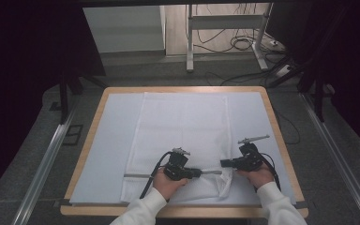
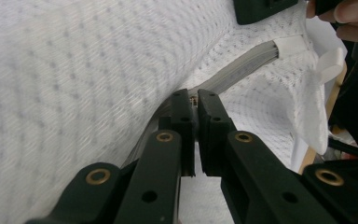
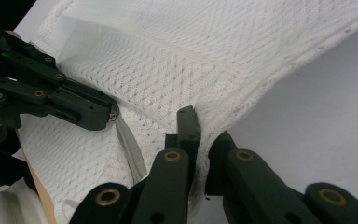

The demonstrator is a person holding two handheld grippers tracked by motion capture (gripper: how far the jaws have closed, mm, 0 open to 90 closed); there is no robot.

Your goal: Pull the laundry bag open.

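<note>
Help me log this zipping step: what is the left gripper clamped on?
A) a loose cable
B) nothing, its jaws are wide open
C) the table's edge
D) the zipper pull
D: in the left gripper view the left gripper is shut on the small metal zipper pull at the grey zipper in the white cloth.

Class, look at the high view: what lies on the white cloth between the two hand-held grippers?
A short stretch of grey zipper runs along the cloth from the left hand-held gripper towards the right hand-held gripper. The left gripper view shows it too.

cloth [image 1: 183, 122] on table [image 1: 91, 140] | zipper [image 1: 138, 176] along near edge
</note>
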